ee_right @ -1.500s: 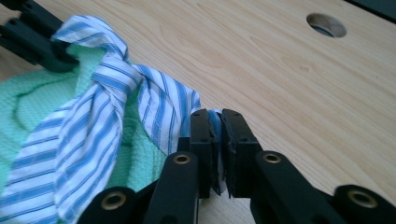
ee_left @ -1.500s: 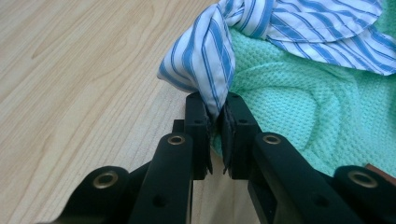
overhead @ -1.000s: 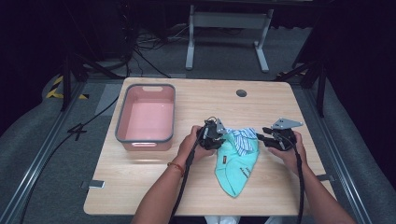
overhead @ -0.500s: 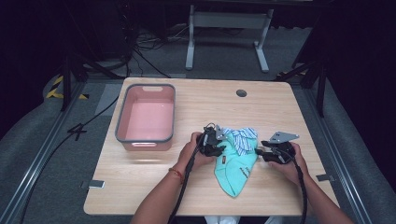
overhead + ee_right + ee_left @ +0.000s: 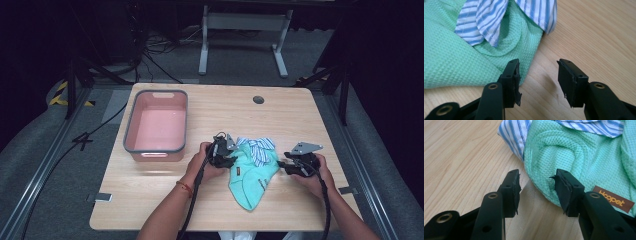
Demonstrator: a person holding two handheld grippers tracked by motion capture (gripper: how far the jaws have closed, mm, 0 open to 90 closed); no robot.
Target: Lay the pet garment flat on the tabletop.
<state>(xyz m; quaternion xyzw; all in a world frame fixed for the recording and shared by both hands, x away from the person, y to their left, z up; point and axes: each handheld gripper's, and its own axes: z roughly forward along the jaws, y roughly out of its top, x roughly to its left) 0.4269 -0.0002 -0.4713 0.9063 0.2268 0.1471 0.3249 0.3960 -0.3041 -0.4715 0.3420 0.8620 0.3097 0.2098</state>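
1. A green cloth lies crumpled on the worktop, toward the near edge and a little right of the middle
2. A blue-and-white striped cloth rests on the far part of the green cloth, touching it
3. The left hand-held gripper sits at the left side of the green cloth; in the left gripper view its jaws have just been opening and now stand apart, released, with bare wood and the curved edge of the green cloth between them, and the pads do not press on it
4. A brown label with orange lettering is sewn on the green cloth beside the right jaw in that view
5. The right hand-held gripper sits at the right side of the green cloth; its jaws have just been opening too and are released, with bare worktop between them and the left jaw just beside the cloth's edge
6. A pink tub with a grey rim stands near the left edge of the worktop, well apart from the cloths
7. A small round dark hole sits near the far edge
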